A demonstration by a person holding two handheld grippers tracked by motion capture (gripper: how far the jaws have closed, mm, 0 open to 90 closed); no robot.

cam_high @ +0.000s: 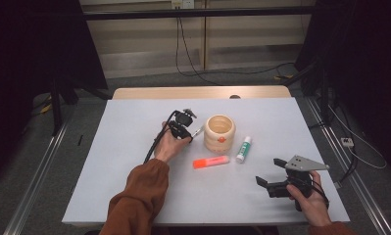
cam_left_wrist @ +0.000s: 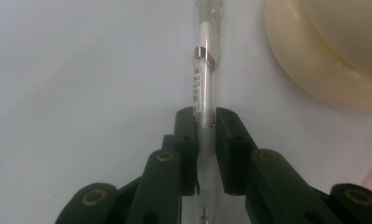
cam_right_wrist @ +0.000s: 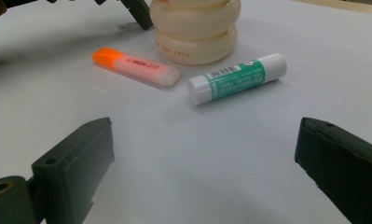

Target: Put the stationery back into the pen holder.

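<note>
My left tool (cam_left_wrist: 206, 122) is clenched on a clear pen (cam_left_wrist: 203, 88) lying on the white counter (cam_high: 134, 161) just beside the cream ribbed holder (cam_high: 219, 133), while my right tool (cam_high: 270, 173) sits released, jaws wide apart, near the orange highlighter (cam_right_wrist: 136, 66) and green-labelled glue stick (cam_right_wrist: 237, 77).

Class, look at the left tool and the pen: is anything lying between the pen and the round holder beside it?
Nothing visible. The left tool has its jaws closed on the pen, and only bare table separates it from the holder.
</note>
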